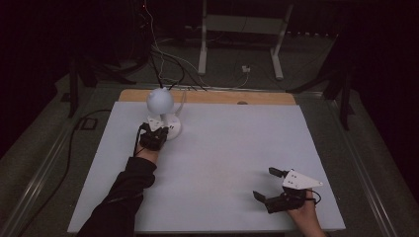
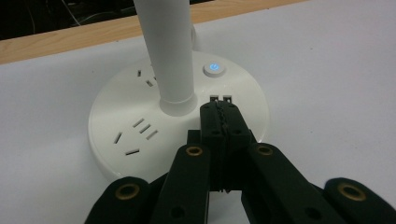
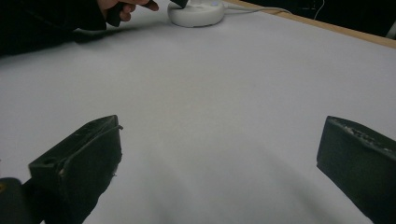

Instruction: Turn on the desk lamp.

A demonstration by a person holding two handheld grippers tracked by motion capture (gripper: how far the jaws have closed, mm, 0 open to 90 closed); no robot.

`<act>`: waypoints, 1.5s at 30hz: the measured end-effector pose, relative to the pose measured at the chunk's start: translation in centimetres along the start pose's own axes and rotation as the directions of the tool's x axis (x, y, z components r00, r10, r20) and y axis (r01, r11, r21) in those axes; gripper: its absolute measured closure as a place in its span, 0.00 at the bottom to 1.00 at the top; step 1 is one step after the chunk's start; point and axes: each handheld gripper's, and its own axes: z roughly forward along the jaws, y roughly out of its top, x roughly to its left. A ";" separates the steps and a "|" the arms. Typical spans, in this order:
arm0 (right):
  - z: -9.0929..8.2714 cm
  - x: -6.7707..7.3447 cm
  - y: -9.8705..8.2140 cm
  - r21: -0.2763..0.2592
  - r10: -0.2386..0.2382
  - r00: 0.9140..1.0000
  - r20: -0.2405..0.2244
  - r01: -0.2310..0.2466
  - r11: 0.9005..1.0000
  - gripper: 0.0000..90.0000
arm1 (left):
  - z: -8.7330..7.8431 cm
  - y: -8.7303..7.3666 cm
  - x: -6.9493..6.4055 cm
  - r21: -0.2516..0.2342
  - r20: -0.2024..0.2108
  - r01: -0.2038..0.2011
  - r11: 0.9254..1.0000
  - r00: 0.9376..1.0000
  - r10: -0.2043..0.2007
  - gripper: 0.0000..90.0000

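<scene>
A white desk lamp (image 1: pixel 160 101) with a round head stands on a round white base (image 2: pixel 116 116) at the back left of the white table (image 1: pixel 222 148). The base carries socket slots, two USB ports and a lit blue power button (image 2: pixel 214 68). My left gripper (image 2: pixel 219 109) is shut with nothing between its jaws, its tips hovering over the base just short of the USB ports, beside the lamp's stem (image 2: pixel 170 51). My right gripper (image 1: pixel 267 183) stands wide open low over the table's front right, holding nothing. The lamp base (image 3: pixel 196 13) appears far off in the right gripper view.
A wooden strip (image 1: pixel 207 97) edges the table's far side. Cables (image 1: pixel 173 69) run from the lamp across the floor behind, toward a white stand (image 1: pixel 242 29). A metal rail (image 1: pixel 39 173) lies along the left of the table.
</scene>
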 end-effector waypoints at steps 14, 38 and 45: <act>0.1 0.0 0.0 0.005 0.003 1.000 -0.003 -0.003 1.000 0.00 | 0.1 0.0 -0.1 -0.001 0.000 -0.005 1.000 1.000 0.005 1.00; 0.0 0.0 0.0 0.007 0.005 1.000 -0.003 -0.005 1.000 0.00 | -1.5 1.1 -0.4 -0.029 0.032 0.063 0.998 0.998 -0.062 0.82; -0.1 0.0 0.0 0.008 0.003 1.000 -0.002 -0.003 1.000 0.00 | -2.3 1.5 -1.0 -0.033 0.017 0.070 0.997 0.997 -0.070 0.61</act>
